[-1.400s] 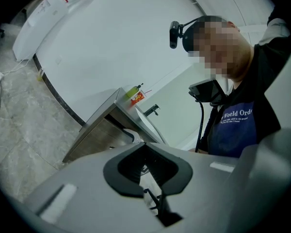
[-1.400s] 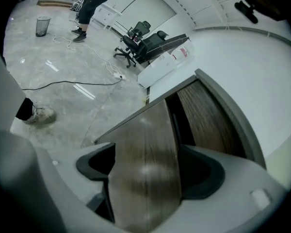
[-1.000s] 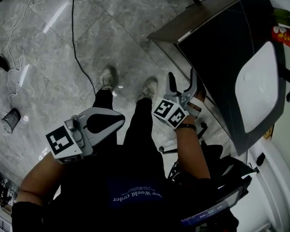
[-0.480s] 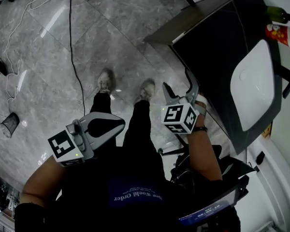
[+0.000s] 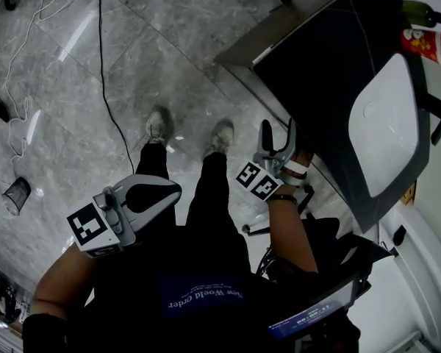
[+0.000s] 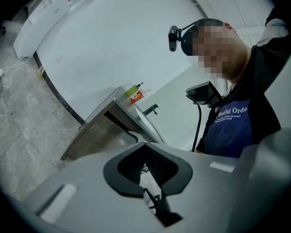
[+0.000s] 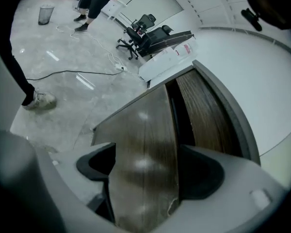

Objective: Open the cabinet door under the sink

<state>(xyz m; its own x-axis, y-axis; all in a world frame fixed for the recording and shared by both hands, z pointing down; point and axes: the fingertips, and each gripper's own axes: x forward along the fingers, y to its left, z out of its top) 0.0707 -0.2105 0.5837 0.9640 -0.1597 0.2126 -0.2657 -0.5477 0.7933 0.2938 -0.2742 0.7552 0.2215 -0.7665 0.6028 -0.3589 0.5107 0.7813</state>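
Opening barely begun, I judge: my right gripper (image 5: pixel 278 132), jaws spread, faces the cabinet door (image 7: pixel 145 144) just under the sink (image 5: pixel 386 123), nothing clamped; left gripper (image 5: pixel 169 190), jaws pressed together, idles well away from the sink.

The person's left claw (image 5: pixel 178 188) is held low at the near left, its jaws closed together with nothing between them, the bare left forearm (image 5: pixel 59 271) angled out from the body. The right claw (image 5: pixel 278 131) sits farther forward on the right, jaws spread wide and pointing away, with the right forearm (image 5: pixel 290 230) extended straight.
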